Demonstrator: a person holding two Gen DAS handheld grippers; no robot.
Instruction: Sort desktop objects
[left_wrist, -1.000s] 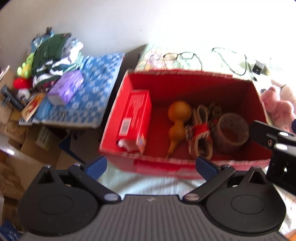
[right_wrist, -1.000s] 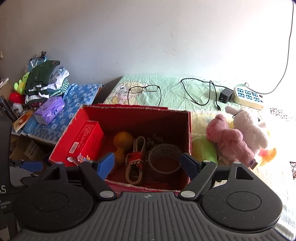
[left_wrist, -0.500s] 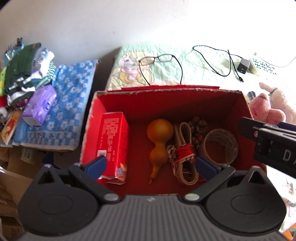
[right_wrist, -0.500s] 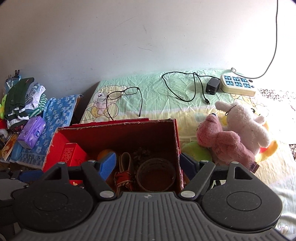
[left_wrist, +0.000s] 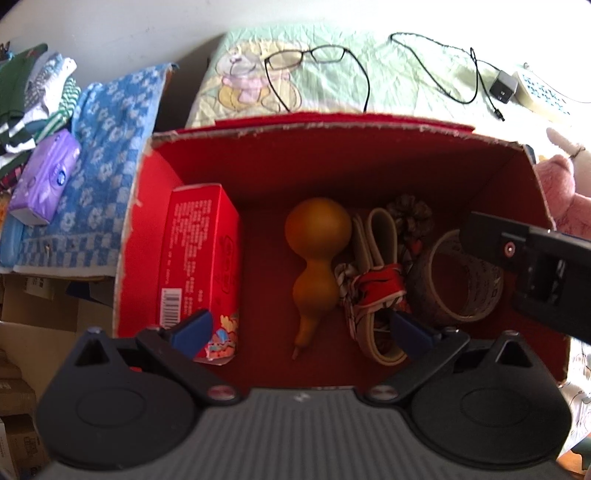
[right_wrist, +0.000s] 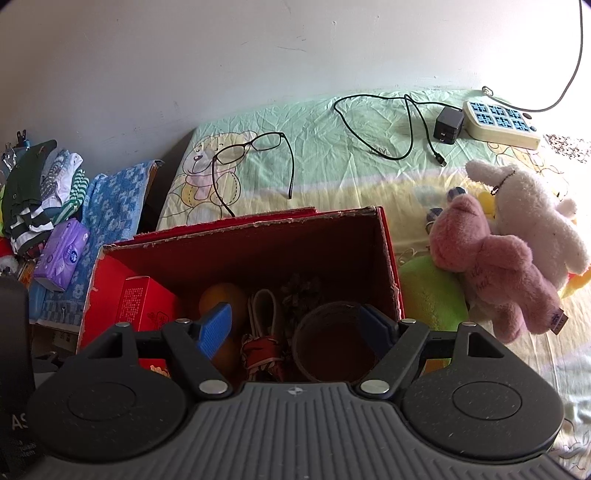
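Hovering over the red box (left_wrist: 517, 173), left gripper (left_wrist: 301, 334) and right gripper (right_wrist: 295, 326) (jaws spread, empty)

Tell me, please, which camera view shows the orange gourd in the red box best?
The left wrist view: it looks down into the red box, showing the whole gourd, bulb to stem tip. In the right wrist view the gourd is mostly hidden behind a blue finger of the right gripper.
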